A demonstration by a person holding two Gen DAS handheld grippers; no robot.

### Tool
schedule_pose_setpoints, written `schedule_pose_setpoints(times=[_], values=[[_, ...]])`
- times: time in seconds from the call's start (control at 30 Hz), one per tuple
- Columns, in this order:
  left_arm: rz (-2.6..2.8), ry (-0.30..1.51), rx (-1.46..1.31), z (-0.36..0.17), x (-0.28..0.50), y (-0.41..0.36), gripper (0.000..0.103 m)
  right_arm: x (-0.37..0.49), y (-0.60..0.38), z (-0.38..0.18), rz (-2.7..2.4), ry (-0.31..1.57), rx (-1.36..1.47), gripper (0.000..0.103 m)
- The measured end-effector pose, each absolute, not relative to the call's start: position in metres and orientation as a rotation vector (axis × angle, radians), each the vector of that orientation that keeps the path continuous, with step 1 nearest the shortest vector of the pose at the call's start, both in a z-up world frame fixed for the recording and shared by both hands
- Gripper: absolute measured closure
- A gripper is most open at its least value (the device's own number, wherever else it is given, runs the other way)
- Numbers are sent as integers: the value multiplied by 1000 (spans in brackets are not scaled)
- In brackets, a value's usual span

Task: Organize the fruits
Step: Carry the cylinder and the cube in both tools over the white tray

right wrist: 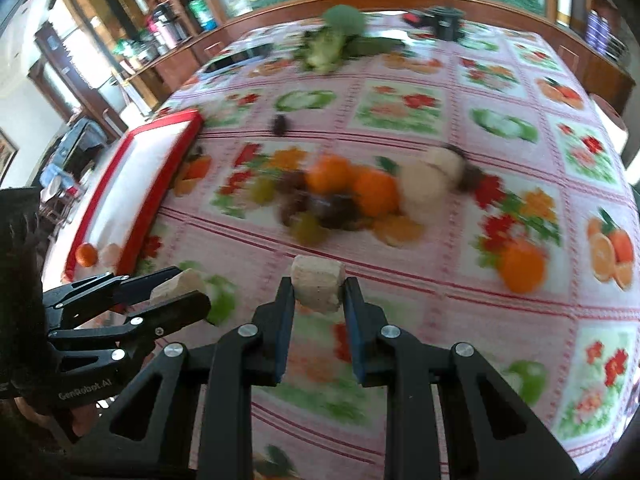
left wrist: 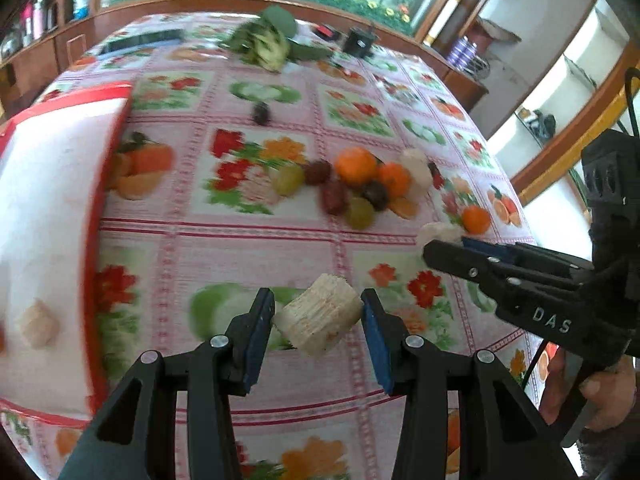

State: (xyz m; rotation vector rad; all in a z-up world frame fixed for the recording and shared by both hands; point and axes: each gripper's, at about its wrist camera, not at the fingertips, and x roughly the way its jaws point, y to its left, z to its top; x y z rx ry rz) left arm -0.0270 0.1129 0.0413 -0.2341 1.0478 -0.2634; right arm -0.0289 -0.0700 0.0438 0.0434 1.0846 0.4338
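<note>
My left gripper (left wrist: 318, 318) is shut on a pale fibrous fruit chunk (left wrist: 320, 314), held above the flowered tablecloth. My right gripper (right wrist: 319, 294) is shut on a similar pale chunk (right wrist: 318, 282). Each gripper also shows from the side in the other view: the right gripper (left wrist: 436, 246) and the left gripper (right wrist: 186, 288). A pile of oranges, green grapes, dark red fruits and pale chunks (left wrist: 360, 184) lies mid-table. The red-rimmed white tray (left wrist: 120, 96) at the left holds a pale chunk (left wrist: 38, 328). In the right wrist view the tray (right wrist: 160, 128) also holds an orange (right wrist: 86, 255).
A lone orange (left wrist: 476, 219) lies right of the pile and a single dark fruit (left wrist: 261, 114) beyond it. Leafy green vegetables (left wrist: 264, 44) and a black object (left wrist: 360, 42) sit at the table's far edge. Wooden cabinets surround the table. A hand (left wrist: 600, 396) holds the right gripper.
</note>
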Motion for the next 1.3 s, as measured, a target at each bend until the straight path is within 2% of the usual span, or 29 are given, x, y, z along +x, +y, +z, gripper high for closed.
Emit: schedule_pose_setpoints(times=[0.63, 0.97, 1.3], values=[[3, 969, -347, 62, -40, 254, 59, -19, 107, 55, 758, 1114, -70, 76], [167, 976, -398, 50, -40, 330, 59, -9, 181, 37, 853, 1147, -122, 76], [221, 1032, -409, 29, -25, 355, 59, -2, 215, 14, 831, 1186, -203, 76]])
